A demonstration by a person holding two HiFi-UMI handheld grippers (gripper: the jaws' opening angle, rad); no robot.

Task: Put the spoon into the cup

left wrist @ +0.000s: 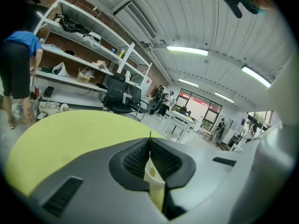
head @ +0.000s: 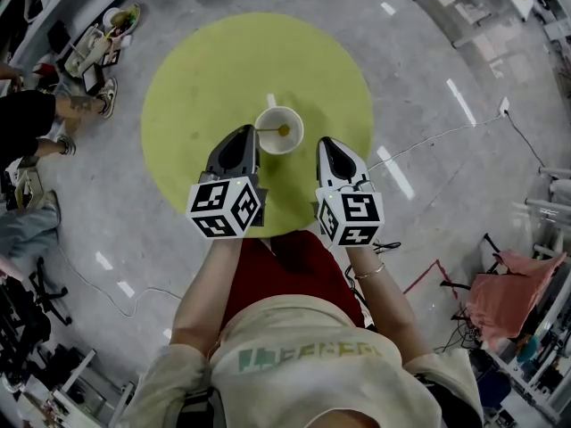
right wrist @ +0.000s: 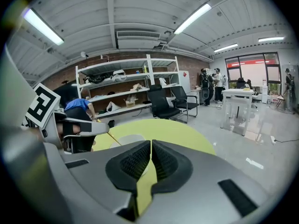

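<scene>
A white cup (head: pixel 278 130) stands in the middle of the round yellow-green table (head: pixel 205 78). My left gripper (head: pixel 253 137) is just left of the cup, shut on the thin handle of a golden spoon (head: pixel 282 132). The spoon's bowl hangs over the cup's opening. In the left gripper view the handle (left wrist: pixel 150 135) pokes up between the closed pads of the left gripper (left wrist: pixel 150 146). My right gripper (head: pixel 325 144) is to the right of the cup, shut and empty. The right gripper view looks past the right gripper (right wrist: pixel 151 146) to the cup (right wrist: pixel 127 139), the spoon handle (right wrist: pixel 111 138) and the left gripper (right wrist: pixel 79 126).
A person (head: pixel 31 119) sits on the floor at the far left beside bags and shoes. Cables (head: pixel 428 141) run over the grey floor right of the table. Shelving (right wrist: pixel 126 87) and office chairs (right wrist: pixel 161 104) stand beyond the table. A pink cloth (head: pixel 507 292) hangs at the right.
</scene>
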